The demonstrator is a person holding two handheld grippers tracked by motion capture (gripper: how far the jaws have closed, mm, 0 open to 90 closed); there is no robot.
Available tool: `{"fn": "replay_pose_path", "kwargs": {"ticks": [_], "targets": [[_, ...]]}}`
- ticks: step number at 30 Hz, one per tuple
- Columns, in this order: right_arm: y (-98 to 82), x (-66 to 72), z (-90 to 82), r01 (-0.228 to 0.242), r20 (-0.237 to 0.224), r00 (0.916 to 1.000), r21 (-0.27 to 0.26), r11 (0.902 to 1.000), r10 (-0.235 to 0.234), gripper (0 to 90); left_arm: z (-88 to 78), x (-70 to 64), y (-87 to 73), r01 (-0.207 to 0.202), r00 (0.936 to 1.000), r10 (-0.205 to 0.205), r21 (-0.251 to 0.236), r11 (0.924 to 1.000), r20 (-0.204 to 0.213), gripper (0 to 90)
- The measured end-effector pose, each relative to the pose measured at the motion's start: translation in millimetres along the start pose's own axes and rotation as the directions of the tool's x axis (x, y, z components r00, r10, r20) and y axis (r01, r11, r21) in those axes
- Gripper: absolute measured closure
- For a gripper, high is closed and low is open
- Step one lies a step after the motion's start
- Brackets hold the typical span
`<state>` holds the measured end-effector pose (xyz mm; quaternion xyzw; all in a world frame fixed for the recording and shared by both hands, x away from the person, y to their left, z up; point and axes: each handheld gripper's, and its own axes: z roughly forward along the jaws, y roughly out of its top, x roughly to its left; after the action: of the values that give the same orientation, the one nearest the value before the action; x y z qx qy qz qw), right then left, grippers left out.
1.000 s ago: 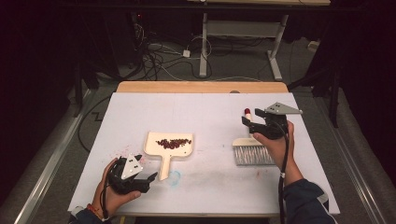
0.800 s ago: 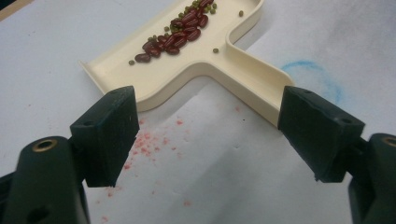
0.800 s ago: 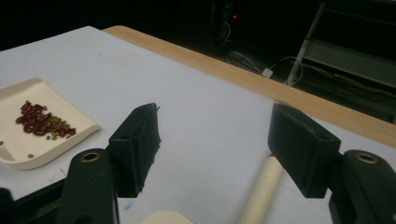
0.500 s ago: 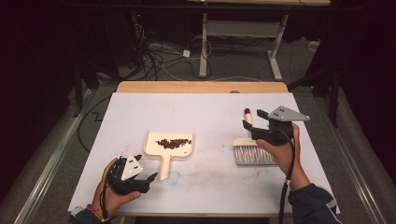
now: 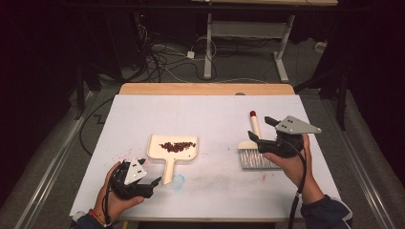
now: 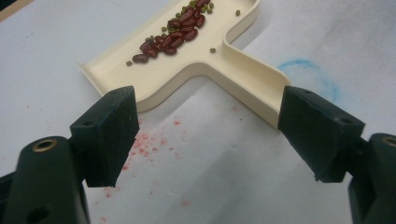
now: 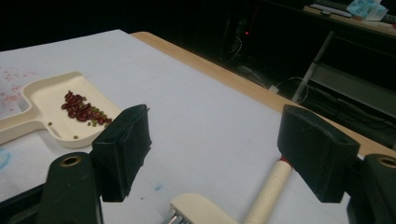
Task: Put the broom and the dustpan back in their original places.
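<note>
Cream plastic dustpan [image 5: 173, 147] holding dark red beans sits centre frame, its handle just beside the left gripper [image 5: 154, 182], jaws apart, empty. Right gripper [image 5: 260, 130], jaws also apart, hovers over the cream hand brush [image 5: 255, 151] at right. Likely next: lower squarely, straddling the handle before closing. The left gripper view shows small green beans [image 6: 164, 29] among the red.

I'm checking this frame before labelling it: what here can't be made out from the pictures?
- Brush: right gripper view cuts off its bristles at the bottom edge; in the high view the right claw covers part of its handle.
- Dustpan: handle end hidden behind the left claw's jaw in the left gripper view.
- Beans: too small to count in the high view.
</note>
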<state>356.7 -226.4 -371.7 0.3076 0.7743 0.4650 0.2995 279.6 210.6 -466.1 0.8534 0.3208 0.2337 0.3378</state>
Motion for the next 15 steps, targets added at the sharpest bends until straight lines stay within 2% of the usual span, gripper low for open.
{"fn": "replay_pose_path", "kwargs": {"ticks": [9,15], "targets": [[-8.3,5.0,-13.2,0.035,-0.005,0.9994,-0.003,0.9994,-0.035,25.7,0.3,-0.4,0.9,-0.016,0.9998,0.016,-0.005,0.9999,-0.012,19.8],[-18.0,7.7,-20.7,0.058,0.002,0.9983,-0.005,0.9983,-0.058,25.4,1.6,-1.5,0.9,-0.007,1.0,0.007,0.004,1.0,-0.003,19.8]]}}
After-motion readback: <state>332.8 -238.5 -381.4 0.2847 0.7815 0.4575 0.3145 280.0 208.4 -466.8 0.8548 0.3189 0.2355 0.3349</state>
